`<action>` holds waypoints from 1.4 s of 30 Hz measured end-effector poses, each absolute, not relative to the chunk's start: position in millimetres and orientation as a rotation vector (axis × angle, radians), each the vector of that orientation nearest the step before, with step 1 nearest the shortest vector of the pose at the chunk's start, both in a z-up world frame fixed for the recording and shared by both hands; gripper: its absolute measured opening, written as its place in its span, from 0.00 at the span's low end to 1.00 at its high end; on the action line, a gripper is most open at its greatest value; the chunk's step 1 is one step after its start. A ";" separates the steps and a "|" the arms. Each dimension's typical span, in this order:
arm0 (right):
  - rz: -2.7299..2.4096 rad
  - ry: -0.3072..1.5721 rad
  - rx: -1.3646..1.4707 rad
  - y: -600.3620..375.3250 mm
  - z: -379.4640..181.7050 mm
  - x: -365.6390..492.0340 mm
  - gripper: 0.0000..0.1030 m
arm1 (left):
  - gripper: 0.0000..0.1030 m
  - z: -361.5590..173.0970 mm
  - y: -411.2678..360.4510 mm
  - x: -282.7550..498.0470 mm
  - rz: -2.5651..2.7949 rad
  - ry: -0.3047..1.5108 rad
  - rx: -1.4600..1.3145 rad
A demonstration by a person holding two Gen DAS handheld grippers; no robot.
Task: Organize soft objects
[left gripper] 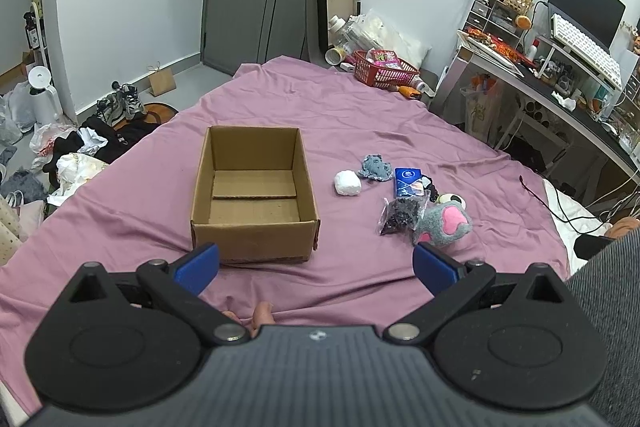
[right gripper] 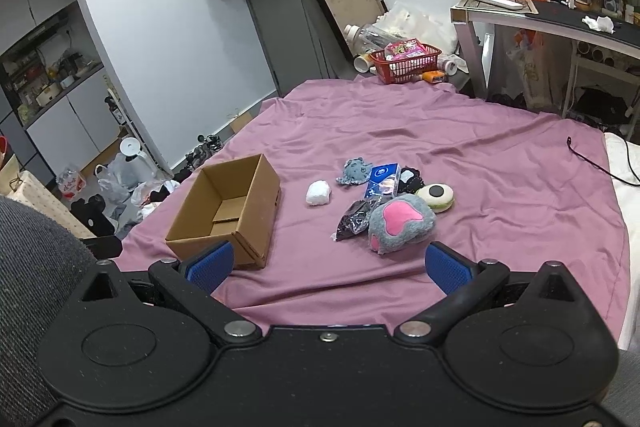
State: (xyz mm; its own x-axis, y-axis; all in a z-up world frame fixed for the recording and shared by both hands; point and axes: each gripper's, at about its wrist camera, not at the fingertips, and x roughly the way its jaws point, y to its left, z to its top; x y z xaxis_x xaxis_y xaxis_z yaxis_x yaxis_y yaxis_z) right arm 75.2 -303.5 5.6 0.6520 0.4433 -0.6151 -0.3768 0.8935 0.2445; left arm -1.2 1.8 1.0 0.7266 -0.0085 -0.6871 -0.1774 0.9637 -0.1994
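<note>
Both claws wide, nothing held: left gripper, right gripper, hovering over the near edge of the pink bedsheet. Cardboard box open and empty mid-sheet. Soft items clustered right of it: white ball, grey paw plush, blue-grey plush, tissue pack.

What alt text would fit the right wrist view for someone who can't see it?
The open right gripper hovers empty over a mauve bedsheet. Ahead lies a cluster of soft items, nearest a grey plush paw with pink pads. An empty cardboard box sits open to their left.
</note>
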 end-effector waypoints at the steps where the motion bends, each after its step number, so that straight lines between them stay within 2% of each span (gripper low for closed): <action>1: 0.465 0.722 0.097 -303.3 5.8 75.0 1.00 | 0.99 1.3 1.8 -1.1 0.094 0.755 -0.261; 18: 0.440 0.681 0.093 -300.1 5.8 73.4 1.00 | 0.99 -1.9 1.6 -1.1 0.083 0.759 -0.255; 42: 0.484 0.741 0.109 -306.8 -7.4 87.3 1.00 | 0.99 -3.9 -1.6 24.2 0.003 0.762 -0.171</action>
State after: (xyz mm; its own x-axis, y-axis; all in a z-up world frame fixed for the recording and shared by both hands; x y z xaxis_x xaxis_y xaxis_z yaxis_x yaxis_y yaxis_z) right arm 87.3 -306.8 -7.4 0.6334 0.4603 -0.6221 -0.3848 0.8848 0.2629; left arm 24.2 -1.6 -3.9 0.7245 -0.0591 -0.6868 -0.0643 0.9862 -0.1528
